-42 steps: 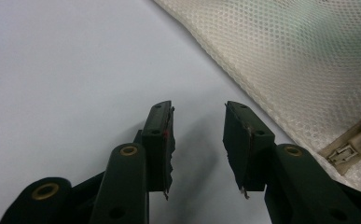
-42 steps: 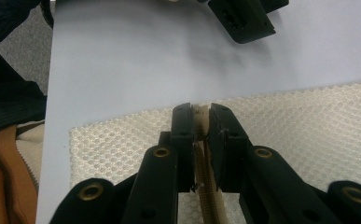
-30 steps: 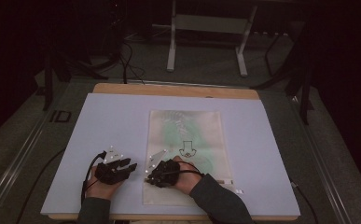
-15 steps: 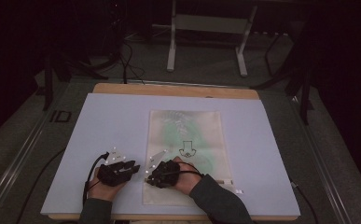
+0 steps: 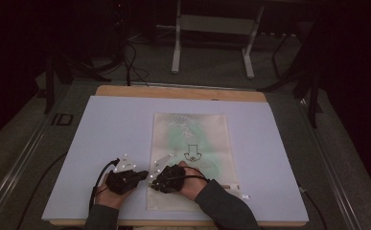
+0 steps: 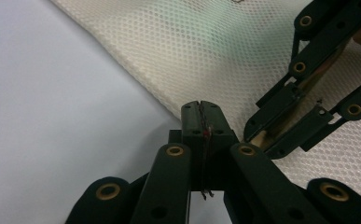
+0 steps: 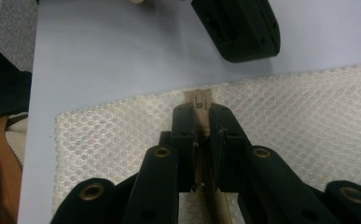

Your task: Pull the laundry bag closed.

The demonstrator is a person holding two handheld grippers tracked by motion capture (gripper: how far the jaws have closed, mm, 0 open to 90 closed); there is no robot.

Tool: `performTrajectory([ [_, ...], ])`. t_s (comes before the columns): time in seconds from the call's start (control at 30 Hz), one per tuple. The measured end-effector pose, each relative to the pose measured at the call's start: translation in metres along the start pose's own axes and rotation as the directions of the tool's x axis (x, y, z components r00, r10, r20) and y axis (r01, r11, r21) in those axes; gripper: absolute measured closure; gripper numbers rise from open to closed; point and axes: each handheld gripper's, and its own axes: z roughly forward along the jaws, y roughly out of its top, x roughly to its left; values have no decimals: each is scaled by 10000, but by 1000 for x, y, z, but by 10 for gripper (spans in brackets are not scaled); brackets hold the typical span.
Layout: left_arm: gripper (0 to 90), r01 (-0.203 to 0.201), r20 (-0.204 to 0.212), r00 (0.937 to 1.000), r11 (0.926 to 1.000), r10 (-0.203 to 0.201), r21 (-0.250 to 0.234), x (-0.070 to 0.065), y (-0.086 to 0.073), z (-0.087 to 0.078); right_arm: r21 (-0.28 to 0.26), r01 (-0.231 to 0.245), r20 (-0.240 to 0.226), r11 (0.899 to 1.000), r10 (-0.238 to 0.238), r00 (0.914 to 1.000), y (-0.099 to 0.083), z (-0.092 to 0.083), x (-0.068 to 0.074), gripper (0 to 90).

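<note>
A white mesh bag [image 5: 190,139] lies flat in the middle of the pale table [image 5: 111,124], with something green showing faintly inside. My right gripper [image 5: 154,182] sits on the bag's near left corner, shut on the tan zipper [image 7: 199,99], which runs between its pads [image 7: 200,116]. My left gripper [image 5: 144,174] rests just left of the bag, pointing at the right one. Its jaws have just been closing and now stand shut [image 6: 200,109] at the edge of the mesh [image 6: 192,42]. I see nothing clearly caught between them. The right gripper's fingers [image 6: 281,116] hold the zipper tape close beside it.
A dark printed mark [image 5: 192,153] sits mid-bag. The table's wooden far edge [image 5: 183,92] borders a grey floor with a metal stand [image 5: 212,28] and cables [image 5: 130,62]. A dark sleeve [image 5: 226,208] comes in over the near edge. Bare table lies left and right of the bag.
The left gripper has edged right, toward the bag's corner and the right gripper, and its jaws have come together. The right hand and the bag have stayed put.
</note>
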Motion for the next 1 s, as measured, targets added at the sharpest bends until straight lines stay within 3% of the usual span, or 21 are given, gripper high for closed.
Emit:
performTrajectory([
  [0.33, 886, -276, 126, 9995, 9993, 273, 264, -6, 2, 8, -39, -7, 21, 10000, 7, 10000, -1, 0, 0, 815],
  [1.0, 872, -443, 128, 9990, 9974, 436, 568, -10, 3, 13, -137, 10, 80, 9999, -9, 10000, -2, 0, 1, 815],
])
